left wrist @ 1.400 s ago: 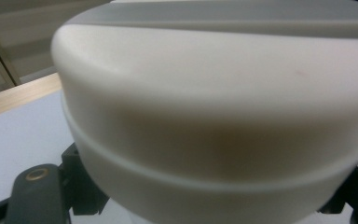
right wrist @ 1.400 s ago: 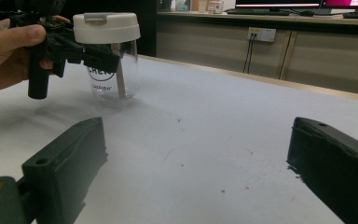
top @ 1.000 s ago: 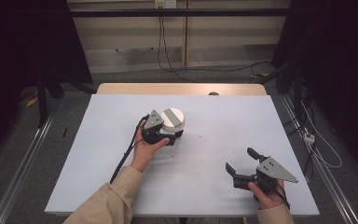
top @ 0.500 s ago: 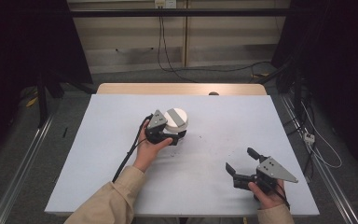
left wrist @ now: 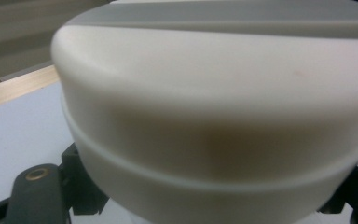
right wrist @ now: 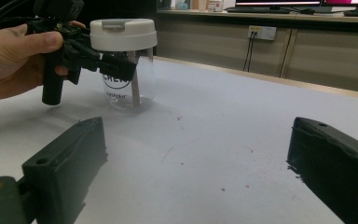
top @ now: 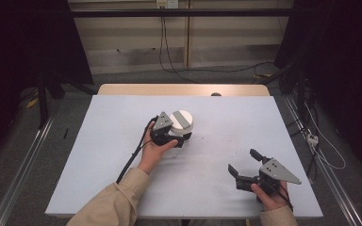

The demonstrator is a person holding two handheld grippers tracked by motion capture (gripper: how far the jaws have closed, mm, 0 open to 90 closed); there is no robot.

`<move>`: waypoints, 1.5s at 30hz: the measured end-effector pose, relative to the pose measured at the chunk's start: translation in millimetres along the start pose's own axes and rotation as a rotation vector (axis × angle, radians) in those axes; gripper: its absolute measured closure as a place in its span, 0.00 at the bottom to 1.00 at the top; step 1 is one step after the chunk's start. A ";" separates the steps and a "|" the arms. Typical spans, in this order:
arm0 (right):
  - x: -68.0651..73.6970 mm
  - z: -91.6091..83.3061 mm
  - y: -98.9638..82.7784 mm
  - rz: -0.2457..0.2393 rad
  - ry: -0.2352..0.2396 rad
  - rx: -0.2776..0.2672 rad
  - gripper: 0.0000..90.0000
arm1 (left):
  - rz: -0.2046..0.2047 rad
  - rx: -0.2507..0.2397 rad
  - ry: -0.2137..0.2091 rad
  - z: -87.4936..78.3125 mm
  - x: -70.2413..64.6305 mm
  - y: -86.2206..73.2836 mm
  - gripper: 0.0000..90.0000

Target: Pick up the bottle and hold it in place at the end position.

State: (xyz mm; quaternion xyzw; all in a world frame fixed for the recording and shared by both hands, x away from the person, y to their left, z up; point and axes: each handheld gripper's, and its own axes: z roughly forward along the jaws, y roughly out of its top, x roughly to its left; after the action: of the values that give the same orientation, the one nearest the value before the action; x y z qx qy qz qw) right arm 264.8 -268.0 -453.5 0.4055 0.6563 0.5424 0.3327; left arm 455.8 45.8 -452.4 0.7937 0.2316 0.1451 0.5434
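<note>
We work at a pale grey table (top: 103, 155) with a wooden strip along its far edge, dark curtains at both sides and cables trailing down the back wall. Near the middle of the table stands a clear jar (right wrist: 127, 86) with a white lid (top: 181, 121), upright, its base resting on the surface or just above it. Our left gripper (top: 169, 137) has its jaws pinched on the jar just under the lid, which looms large and close in the left gripper view (left wrist: 214, 121); gripping it high on the neck, we judge, steadies the jar and leaves the lid free from above. Our right gripper (top: 249, 165) rests low near the front right corner, jaws spread wide with nothing between them and pointed toward the jar, which we read as waiting to come in for the lid. The jar sits well apart from every table edge, and the stretch of bare surface between the two grippers, marked by a few small specks, gives the right hand a clear path across.
</note>
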 end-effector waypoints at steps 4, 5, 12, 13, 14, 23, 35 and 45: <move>0.1 0.3 -0.1 -0.002 -0.001 0.001 0.05 | 0.005 0.003 -0.004 1.9 -1.2 -1.2 0.21; 0.1 0.4 -0.1 -0.002 0.000 0.001 0.05 | 0.005 0.005 -0.004 2.2 -2.0 -1.3 0.21; 0.7 1.7 -0.8 0.013 0.006 0.007 0.05 | 0.007 0.001 -0.005 3.8 -3.5 -2.4 0.21; 0.8 1.9 -0.7 0.011 0.005 0.006 0.04 | 0.014 0.000 -0.002 3.9 -3.7 -2.5 0.21; 0.9 2.1 -0.6 0.007 0.004 0.009 0.05 | 0.014 -0.006 -0.003 4.3 -4.2 -2.8 0.21; 0.5 12.8 0.6 0.005 -0.013 0.046 0.05 | -0.010 -0.025 0.001 5.3 -4.5 -5.8 0.20; 7.5 46.0 13.0 0.029 0.016 0.121 0.07 | -0.004 -0.029 -0.001 5.5 -4.9 -6.7 0.20; 13.9 62.8 23.1 0.039 0.030 0.124 0.14 | 0.003 -0.030 0.003 5.3 -5.6 -7.0 0.20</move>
State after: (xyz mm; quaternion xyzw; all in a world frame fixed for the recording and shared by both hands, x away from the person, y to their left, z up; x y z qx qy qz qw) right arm 317.5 -225.9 -442.7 0.4298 0.6855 0.5131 0.2864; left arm 452.1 40.7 -460.7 0.7857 0.2290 0.1507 0.5545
